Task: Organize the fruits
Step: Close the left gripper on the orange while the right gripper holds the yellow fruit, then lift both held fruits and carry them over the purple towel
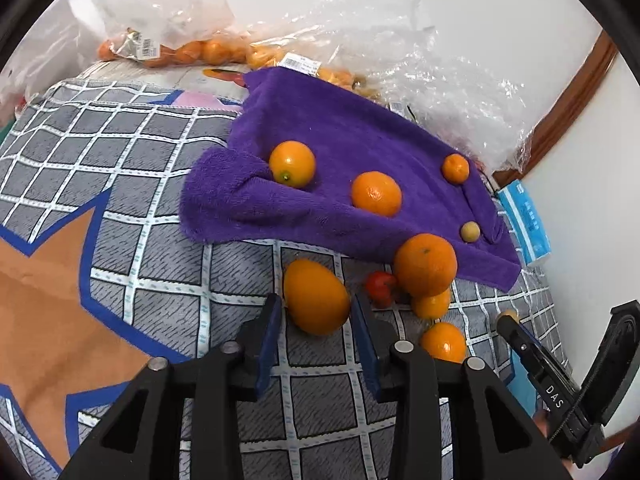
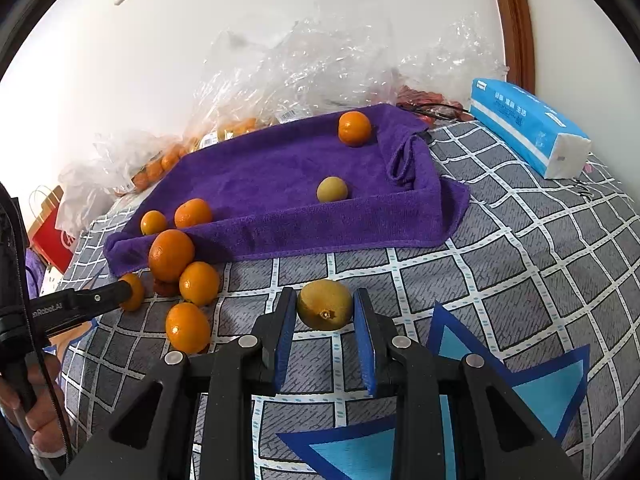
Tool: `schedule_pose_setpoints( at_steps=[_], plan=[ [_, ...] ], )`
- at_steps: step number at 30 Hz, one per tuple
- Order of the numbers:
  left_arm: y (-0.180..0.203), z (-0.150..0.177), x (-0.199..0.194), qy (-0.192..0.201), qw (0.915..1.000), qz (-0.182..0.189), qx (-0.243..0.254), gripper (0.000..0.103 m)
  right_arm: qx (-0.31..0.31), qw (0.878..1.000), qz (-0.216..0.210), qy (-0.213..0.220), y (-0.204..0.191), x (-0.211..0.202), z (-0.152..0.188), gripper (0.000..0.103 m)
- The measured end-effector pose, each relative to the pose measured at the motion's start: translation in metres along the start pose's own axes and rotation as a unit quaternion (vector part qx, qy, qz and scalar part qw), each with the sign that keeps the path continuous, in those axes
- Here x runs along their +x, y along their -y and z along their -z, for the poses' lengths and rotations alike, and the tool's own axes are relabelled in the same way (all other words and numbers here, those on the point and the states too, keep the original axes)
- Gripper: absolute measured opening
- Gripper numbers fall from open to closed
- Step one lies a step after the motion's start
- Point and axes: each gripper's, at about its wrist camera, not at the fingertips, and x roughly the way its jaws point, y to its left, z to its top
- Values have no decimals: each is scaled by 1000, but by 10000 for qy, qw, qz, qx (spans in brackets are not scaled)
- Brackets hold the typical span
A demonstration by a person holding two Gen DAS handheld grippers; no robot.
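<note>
Blue-padded fingers of the left gripper (image 1: 316, 320) are clasping an oval orange fruit (image 1: 316, 298) on the checked bedspread (image 1: 152, 280), both pads touching its sides. Beyond it, a purple towel (image 1: 340, 152) is carrying four fruits; more oranges are lying just right of the fingers.

From the right wrist, the right gripper (image 2: 325, 312) is squeezing a yellow-green fruit (image 2: 325, 305) over the bedspread. Ahead, another yellow-green fruit (image 2: 332, 189) is sitting on the towel; a tissue pack (image 2: 528, 128) is lying far right.

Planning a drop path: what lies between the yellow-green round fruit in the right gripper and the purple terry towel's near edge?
Only bare grey checked bedspread between fruit and towel, per the right wrist view.
</note>
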Motion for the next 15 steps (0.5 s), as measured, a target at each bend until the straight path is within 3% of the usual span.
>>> schedule_pose_setpoints(
  at_steps=[4, 8, 15],
  plan=[
    [7, -5, 10, 132, 9996, -207, 149, 40, -4, 10000, 2, 16, 0, 0, 0, 29],
    [11, -5, 15, 344, 9980, -397, 349, 34, 54, 10000, -24, 3, 2, 0, 0, 29],
    [9, -1, 12, 516, 9973, -337, 388, 33, 42, 10000, -43, -11, 2, 1, 0, 29]
  ],
)
